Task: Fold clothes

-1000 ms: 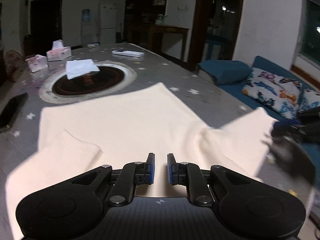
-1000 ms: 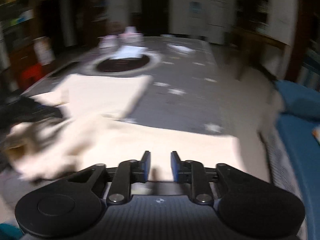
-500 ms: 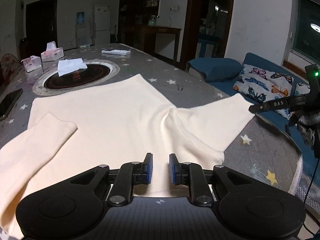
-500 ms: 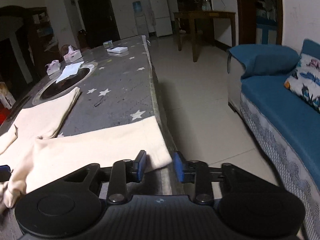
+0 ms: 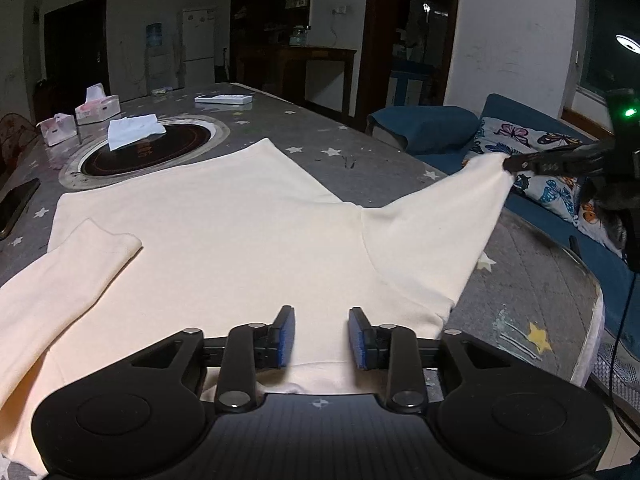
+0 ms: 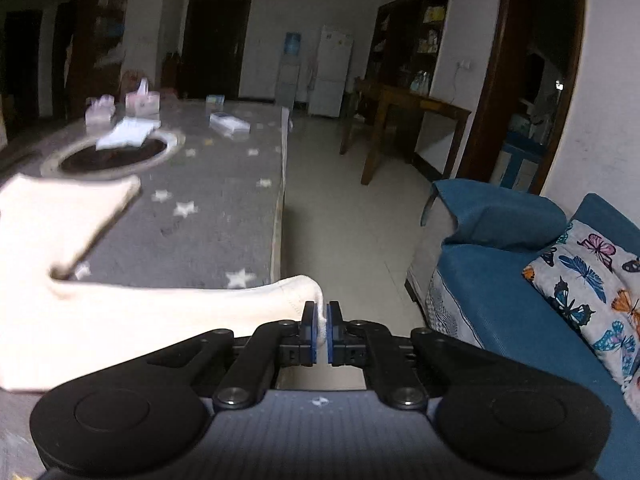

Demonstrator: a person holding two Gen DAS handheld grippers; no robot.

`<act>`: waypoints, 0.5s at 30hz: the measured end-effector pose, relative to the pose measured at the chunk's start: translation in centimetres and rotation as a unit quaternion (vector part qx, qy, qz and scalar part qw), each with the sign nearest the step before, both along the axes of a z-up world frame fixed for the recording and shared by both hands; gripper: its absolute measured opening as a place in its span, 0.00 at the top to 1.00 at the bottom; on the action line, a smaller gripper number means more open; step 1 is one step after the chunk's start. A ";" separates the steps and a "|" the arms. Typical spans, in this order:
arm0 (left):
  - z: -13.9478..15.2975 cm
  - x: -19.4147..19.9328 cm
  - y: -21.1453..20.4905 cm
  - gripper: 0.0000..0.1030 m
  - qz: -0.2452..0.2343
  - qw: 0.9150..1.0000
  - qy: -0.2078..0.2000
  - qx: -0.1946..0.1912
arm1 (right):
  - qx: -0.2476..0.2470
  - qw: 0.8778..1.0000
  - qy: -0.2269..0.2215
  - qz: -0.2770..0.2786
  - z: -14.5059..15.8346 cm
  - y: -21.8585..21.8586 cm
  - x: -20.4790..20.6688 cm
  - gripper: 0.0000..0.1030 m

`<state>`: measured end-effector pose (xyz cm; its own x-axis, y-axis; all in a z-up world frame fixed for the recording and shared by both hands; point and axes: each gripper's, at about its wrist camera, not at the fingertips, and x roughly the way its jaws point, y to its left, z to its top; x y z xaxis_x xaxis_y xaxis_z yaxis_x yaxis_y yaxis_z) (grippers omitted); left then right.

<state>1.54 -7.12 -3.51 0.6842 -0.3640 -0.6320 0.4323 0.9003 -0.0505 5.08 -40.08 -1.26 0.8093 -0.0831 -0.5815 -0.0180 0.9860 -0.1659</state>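
A cream long-sleeved shirt [image 5: 224,240] lies spread on the grey star-patterned table [image 5: 360,160]. My left gripper [image 5: 322,336] is open and empty, hovering over the shirt's near edge. My right gripper [image 6: 321,332] is shut on the cuff of the shirt's right sleeve [image 6: 296,292] and holds it lifted off the table edge. In the left wrist view the right gripper [image 5: 516,164] pulls that sleeve [image 5: 432,232] taut to the right. The other sleeve [image 5: 68,276] lies folded over at the left.
A round inset hob [image 5: 140,152] with a white cloth [image 5: 132,130] lies beyond the shirt. Tissue boxes [image 5: 98,104], a white remote [image 5: 224,99] and a dark phone [image 5: 16,204] lie on the table. A blue sofa [image 6: 500,280] with a butterfly cushion [image 6: 592,276] stands right of the table.
My right gripper has shut on the sleeve cuff and lifted it off the table's edge, stretching the sleeve to the right. My left gripper has opened a little wider.
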 end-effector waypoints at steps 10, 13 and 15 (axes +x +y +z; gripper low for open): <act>2.2 0.4 2.0 0.66 0.036 0.999 -0.028 0.002 | 0.005 0.999 0.001 0.045 0.4 3.4 0.0 0.85; 2.5 1.9 3.2 0.66 0.075 0.996 -0.043 0.030 | 0.025 0.996 0.007 0.084 0.6 5.4 -0.2 0.70; 2.3 3.1 4.0 0.66 0.102 0.992 -0.048 0.056 | 0.038 0.993 0.011 0.110 0.7 6.8 -0.3 0.69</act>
